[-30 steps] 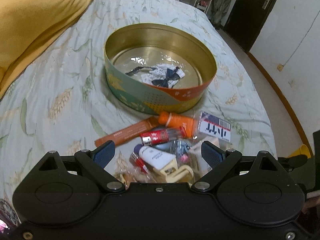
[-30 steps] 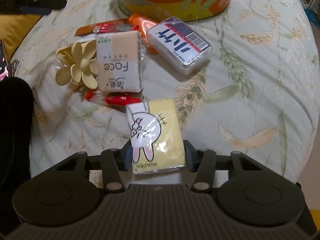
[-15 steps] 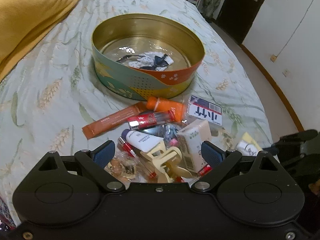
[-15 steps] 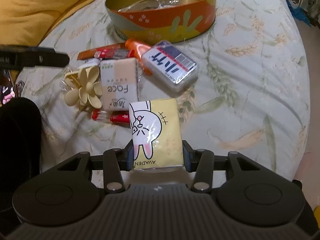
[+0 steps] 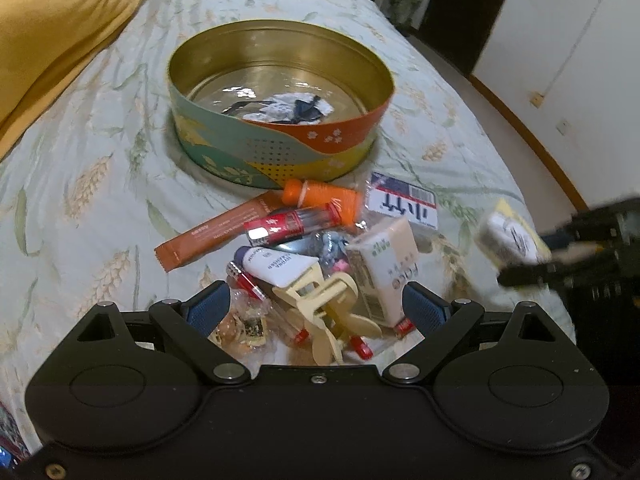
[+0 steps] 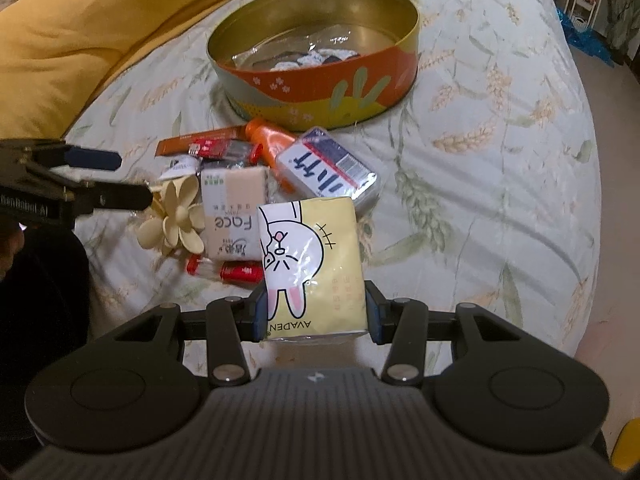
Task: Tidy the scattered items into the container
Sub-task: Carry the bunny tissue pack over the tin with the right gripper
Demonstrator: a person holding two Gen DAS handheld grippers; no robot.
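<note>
Right claw (image 6: pixel 314 316) clamped on yellow tissue pack (image 6: pixel 316 264); left claw (image 5: pixel 316 308) wide, empty, above clutter.

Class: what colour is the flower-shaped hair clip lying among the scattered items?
Pale cream yellow hair clip, clearest in the right wrist view.
</note>
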